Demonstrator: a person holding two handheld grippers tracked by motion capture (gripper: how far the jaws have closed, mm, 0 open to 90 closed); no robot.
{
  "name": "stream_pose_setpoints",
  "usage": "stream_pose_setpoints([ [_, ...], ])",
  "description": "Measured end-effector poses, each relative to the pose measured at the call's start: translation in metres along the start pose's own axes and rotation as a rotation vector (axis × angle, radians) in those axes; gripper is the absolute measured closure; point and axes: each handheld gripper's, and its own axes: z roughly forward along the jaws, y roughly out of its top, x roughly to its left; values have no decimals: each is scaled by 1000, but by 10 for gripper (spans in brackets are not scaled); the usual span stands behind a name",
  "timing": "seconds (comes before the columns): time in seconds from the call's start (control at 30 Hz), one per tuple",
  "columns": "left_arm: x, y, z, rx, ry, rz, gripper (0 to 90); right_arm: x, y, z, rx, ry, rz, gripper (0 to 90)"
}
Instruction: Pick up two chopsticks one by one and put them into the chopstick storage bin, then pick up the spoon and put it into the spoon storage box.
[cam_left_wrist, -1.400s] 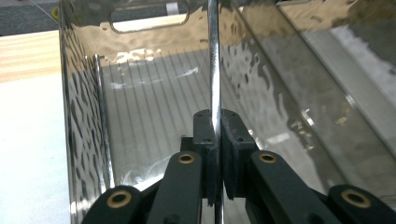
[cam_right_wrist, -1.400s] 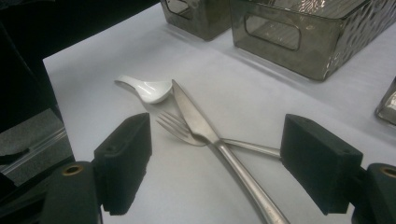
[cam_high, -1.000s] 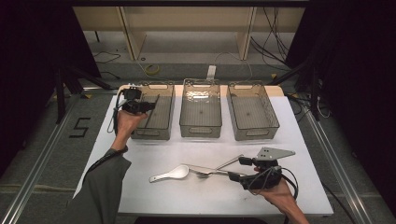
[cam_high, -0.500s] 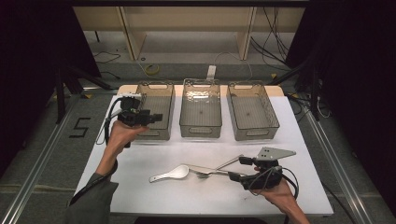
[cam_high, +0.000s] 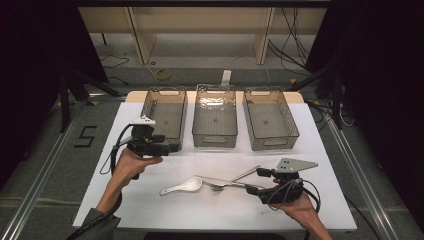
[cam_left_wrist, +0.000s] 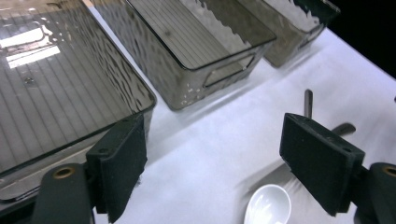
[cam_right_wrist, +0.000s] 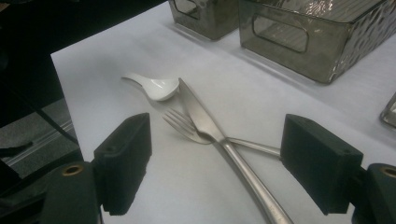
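Note:
A white spoon, a steel knife and a fork lie crossed on the white table sheet. My left gripper hovers at the near end of the left bin. Its jaws have just been opening and nothing is between them. In the left gripper view, the left gripper frames bare sheet, with the spoon bowl low at right. My right gripper stands open by the cutlery handles. In the right gripper view the knife runs between the wide jaws, beside the fork and spoon.
Three clear smoky bins stand in a row at the back of the sheet: left, middle and right. Metal rails run along both sides of the table. Cables trail from each gripper.
My left gripper has drawn back from above the left bin toward its near end, and its jaws have widened. The right gripper and the cutlery have stayed put.

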Motion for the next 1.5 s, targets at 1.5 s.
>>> stream_pose_setpoints([
  [1.5,-44,-49,31,388,30,279,190,-1,-7,-5,2,-34,12,265],
])
